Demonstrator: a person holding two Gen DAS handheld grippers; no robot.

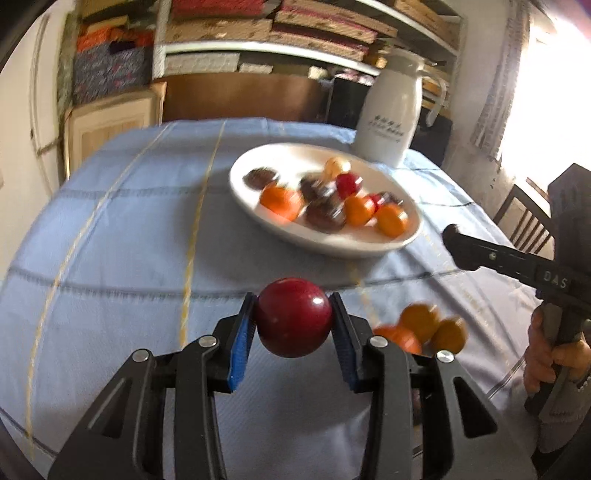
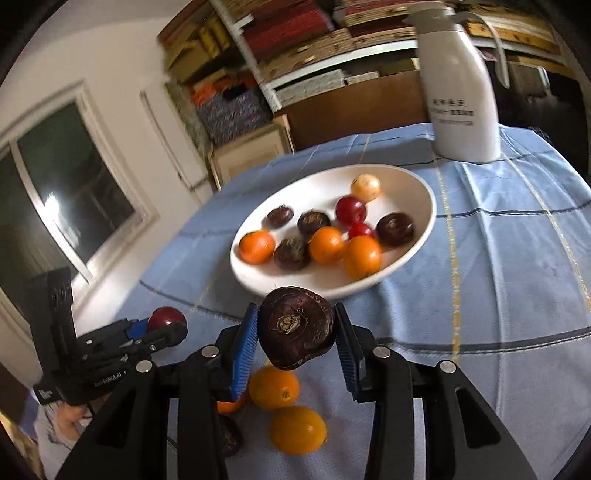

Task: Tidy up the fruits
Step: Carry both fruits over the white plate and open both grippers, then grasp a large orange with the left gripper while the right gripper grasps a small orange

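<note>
Blue checked cloth (image 2: 498, 266) covers the tabletop, with stacked shelves (image 1: 295, 33) and a white jug (image 2: 461, 92) behind. My left view is smeared by motion, so the fruit in the white plate (image 1: 258, 218) reads only as orange, red and dark blobs; the right view shows them more clearly: oranges, small red fruits, dark brown ones and one pale yellow. Near the left gripper (image 1: 293, 317) a few loose oranges (image 1: 424, 328) blur together, partly hidden behind its right finger. In the right view my own fingers cover a dark fruit and part of an orange low on the cloth.

My left jaws pinch a red plum (image 1: 293, 317) between the blue pads, held short of the plate. My right gripper (image 2: 295, 328) pinches a dark chestnut (image 2: 295, 328), its stem scar facing the camera, just before the plate's near rim. From the left view I see the right gripper side-on, pointing towards the plate, a hand (image 1: 554, 354) wrapped around its grip at the frame edge.
</note>
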